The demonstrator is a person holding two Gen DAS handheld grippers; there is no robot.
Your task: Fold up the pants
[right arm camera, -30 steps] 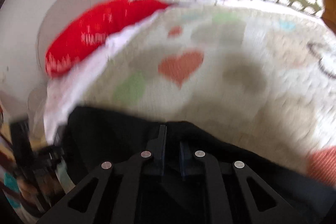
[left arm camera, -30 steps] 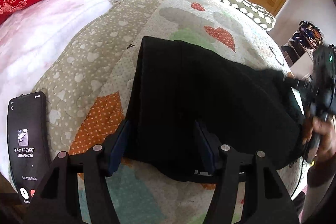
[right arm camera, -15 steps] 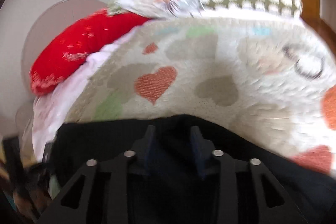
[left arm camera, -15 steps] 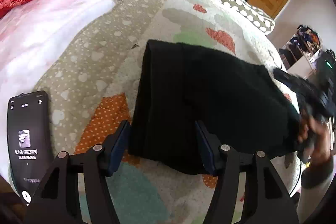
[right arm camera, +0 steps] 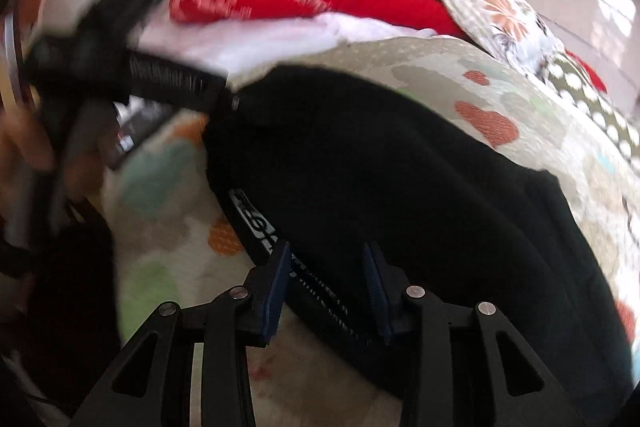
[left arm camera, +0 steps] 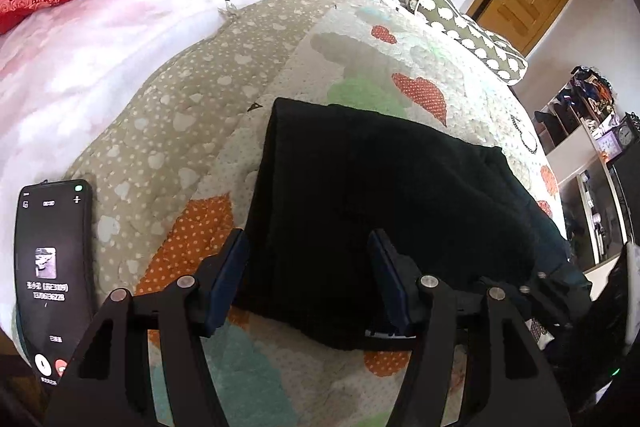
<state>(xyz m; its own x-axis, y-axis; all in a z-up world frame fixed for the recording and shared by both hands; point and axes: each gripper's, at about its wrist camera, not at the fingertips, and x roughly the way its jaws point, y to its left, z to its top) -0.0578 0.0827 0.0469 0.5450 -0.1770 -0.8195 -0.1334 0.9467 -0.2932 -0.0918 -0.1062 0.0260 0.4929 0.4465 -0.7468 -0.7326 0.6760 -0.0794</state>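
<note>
On the heart-patterned quilt (left arm camera: pixel 192 131), folded black pants (left arm camera: pixel 372 195) lying lengthwise ahead of both claws, near waistband edge between right gripper (right arm camera: pixel 326 287)'s closing, not-yet-pinching jaws, left gripper (left arm camera: pixel 308 283) straddling the left corner, unclenched.

**Room around the tongs on the bed**

The black pants (left arm camera: pixel 372 211) fill the gap between the left gripper (left arm camera: pixel 308 277) fingers and spread ahead of them. Left of that gripper, a phone (left arm camera: pixel 50 259) lies on the quilt (left arm camera: pixel 188 131), blocking that side. Ahead, beyond the pants, bare quilt lies free up to the pillows (left arm camera: pixel 464 27). The right gripper (right arm camera: pixel 326 287) is closing over the waistband edge; quilt to its left is open, though the left gripper reaches in farther left.
</note>
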